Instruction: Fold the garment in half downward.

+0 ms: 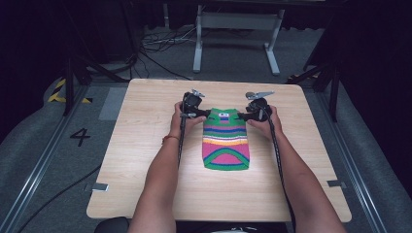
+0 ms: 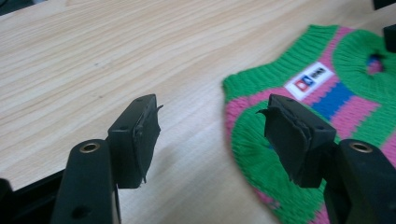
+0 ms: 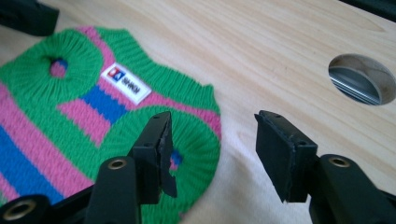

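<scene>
On the wooden table (image 1: 145,160), a striped sweater (image 1: 226,141); both tools' jaws apart.

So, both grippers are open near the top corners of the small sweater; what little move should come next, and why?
Probably close each gripper on its shoulder corner. The left gripper and the right gripper each straddle an edge of the striped sweater, one jaw over knit, one over bare table, and nothing is held yet.
</scene>
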